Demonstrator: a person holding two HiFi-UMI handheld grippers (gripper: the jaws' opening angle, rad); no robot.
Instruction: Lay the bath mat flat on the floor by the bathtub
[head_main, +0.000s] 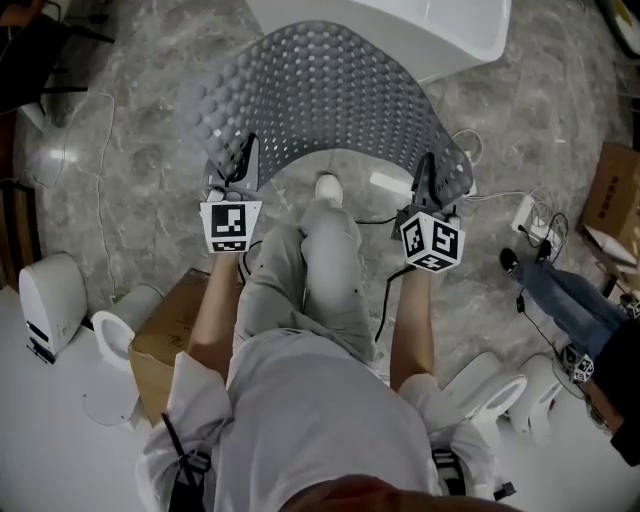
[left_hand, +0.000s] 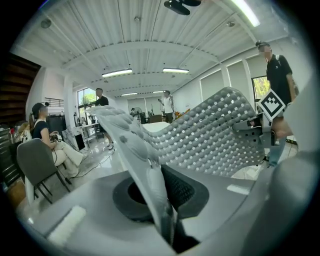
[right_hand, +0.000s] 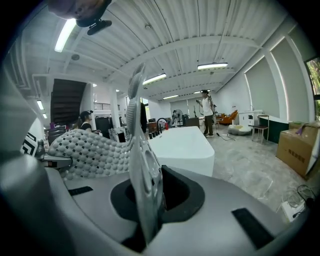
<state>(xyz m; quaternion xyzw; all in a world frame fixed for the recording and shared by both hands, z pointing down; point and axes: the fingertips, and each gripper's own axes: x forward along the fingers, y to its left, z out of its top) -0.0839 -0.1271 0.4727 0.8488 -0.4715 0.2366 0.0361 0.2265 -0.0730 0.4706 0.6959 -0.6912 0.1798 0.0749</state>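
A grey bath mat (head_main: 325, 95) studded with small bumps hangs in the air, arched between both grippers. My left gripper (head_main: 243, 165) is shut on the mat's near left corner. My right gripper (head_main: 428, 180) is shut on the near right corner. The mat's far edge reaches the white bathtub (head_main: 450, 30) at the top of the head view. In the left gripper view the mat (left_hand: 210, 135) rises edge-on from the jaws and curves right. In the right gripper view the mat (right_hand: 142, 165) stands edge-on, with the bathtub (right_hand: 182, 145) behind it.
Grey marbled floor (head_main: 150, 130) lies under the mat. A cardboard box (head_main: 165, 340) and white toilets (head_main: 55, 300) stand at the left. Cables and a power strip (head_main: 528, 212) lie at the right, near another person's leg (head_main: 565, 300) and a box (head_main: 610, 195).
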